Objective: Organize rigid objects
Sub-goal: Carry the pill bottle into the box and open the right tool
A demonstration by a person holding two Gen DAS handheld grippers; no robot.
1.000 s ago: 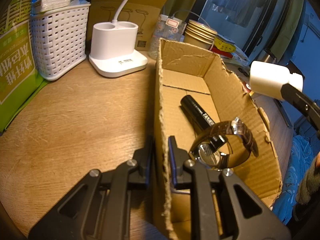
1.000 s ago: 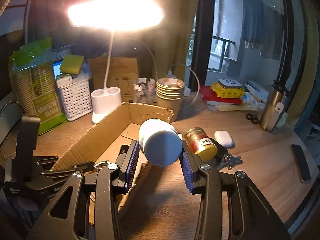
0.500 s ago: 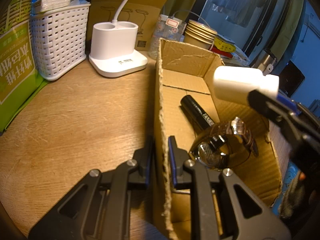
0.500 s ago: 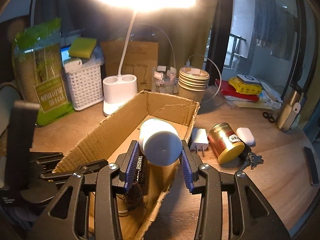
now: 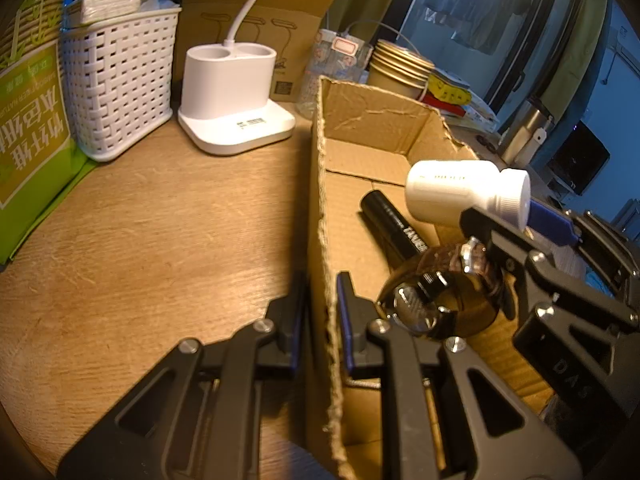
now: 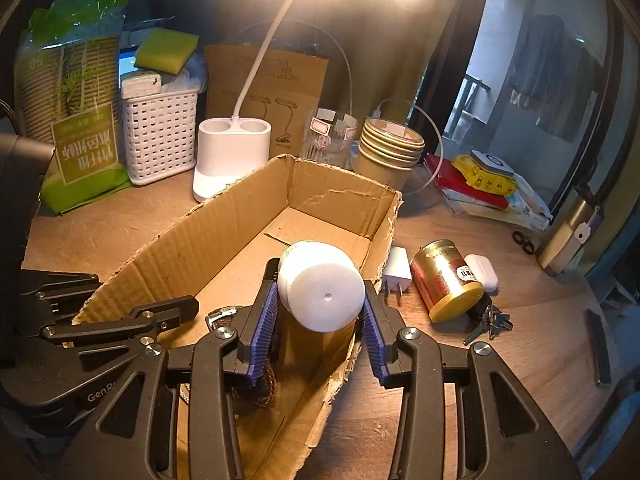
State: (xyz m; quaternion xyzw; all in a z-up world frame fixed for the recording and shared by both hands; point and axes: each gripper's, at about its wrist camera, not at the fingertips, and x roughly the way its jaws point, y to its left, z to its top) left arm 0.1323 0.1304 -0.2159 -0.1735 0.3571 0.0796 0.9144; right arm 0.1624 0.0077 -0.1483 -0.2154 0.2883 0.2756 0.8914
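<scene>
Your right hand-held gripper [image 6: 322, 322] pinches the white bottle [image 6: 320, 290] over the cardboard box [image 6: 224, 224]. Your left hand-held gripper [image 5: 322, 312] is squeezed onto the box's wall. Inside lie a black marker [image 5: 394, 228] and a watch [image 5: 436, 300]. At 3 o'clock from the box, a gold can [image 6: 446, 280] lies on the counter [image 6: 520, 340].

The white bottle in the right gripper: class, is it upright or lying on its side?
On its side. The white bottle lies level above the cardboard box, its cap toward the right gripper, whose pads clamp it.
</scene>
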